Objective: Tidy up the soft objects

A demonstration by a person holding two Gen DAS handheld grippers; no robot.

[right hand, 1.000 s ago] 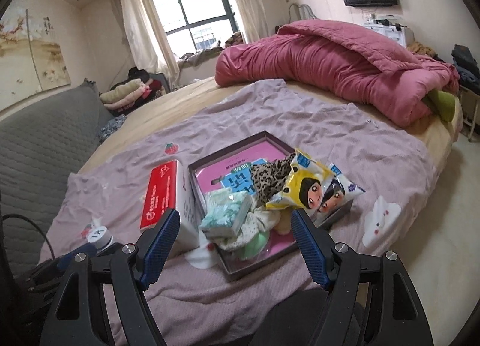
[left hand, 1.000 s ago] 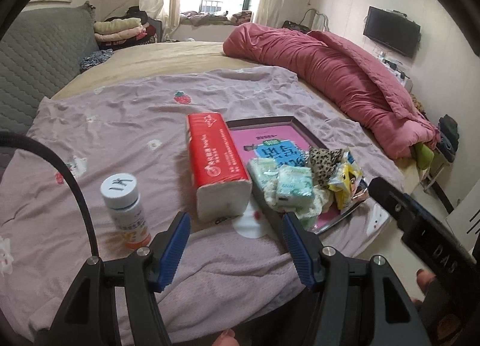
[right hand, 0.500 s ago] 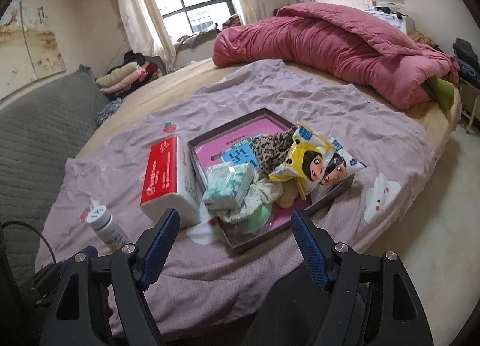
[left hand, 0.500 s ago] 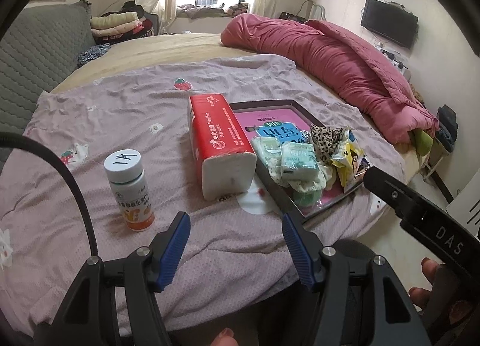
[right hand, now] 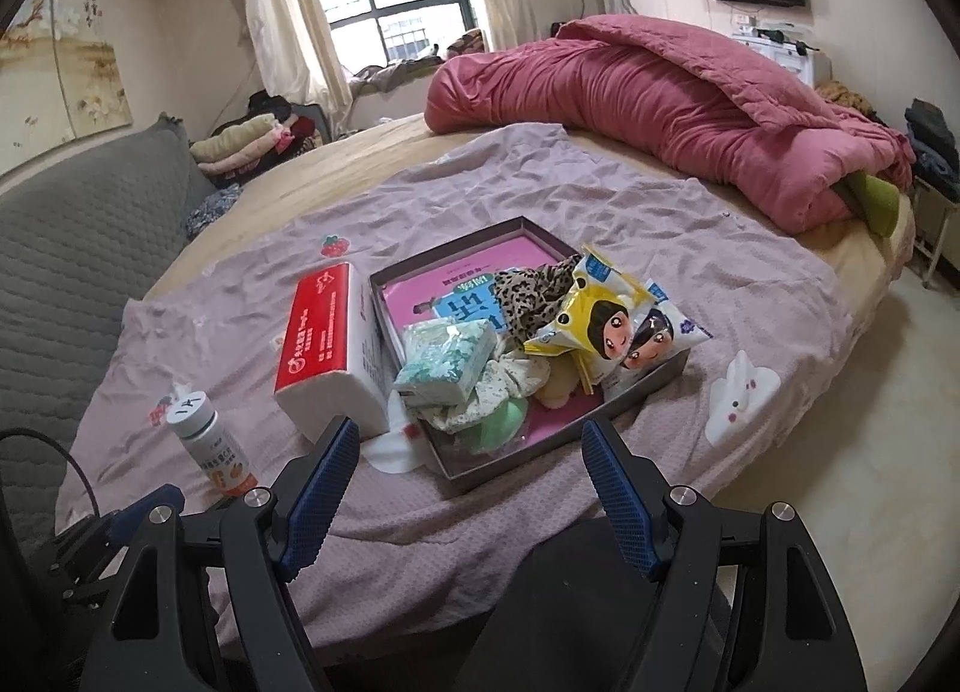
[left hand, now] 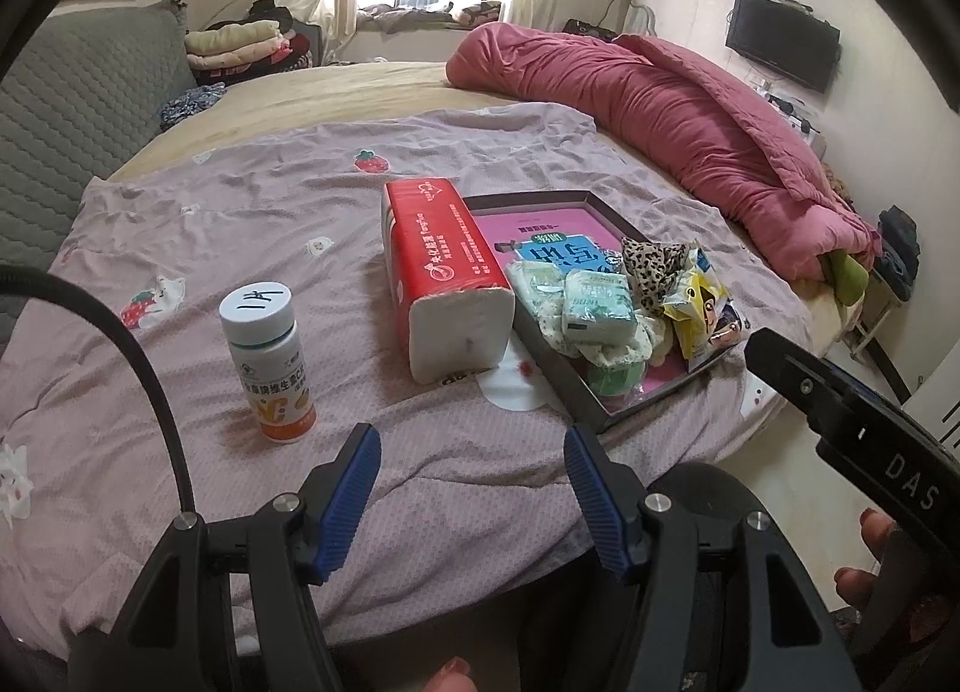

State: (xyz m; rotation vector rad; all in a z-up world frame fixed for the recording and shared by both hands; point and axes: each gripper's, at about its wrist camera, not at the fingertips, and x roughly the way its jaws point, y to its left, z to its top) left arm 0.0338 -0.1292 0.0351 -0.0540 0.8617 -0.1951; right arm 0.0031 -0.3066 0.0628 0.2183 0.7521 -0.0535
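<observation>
The soft objects, a pale green tissue pack [right hand: 447,359], a floral cloth [right hand: 510,380], a leopard-print piece [right hand: 534,290] and cartoon packets [right hand: 606,326], are piled in the dark shallow box [right hand: 636,392] near the front edge of the bed [right hand: 810,296]. A red tissue pack [left hand: 444,272] lies just beside the box, and a white-capped bottle [left hand: 267,356] stands well apart toward the bed's left side. Over the last second the left view has been shifted slightly lower; nothing on the bed has been moved. The left gripper [left hand: 471,488] and right gripper [right hand: 471,488] are both released and empty, so sorting is judged not yet begun.
</observation>
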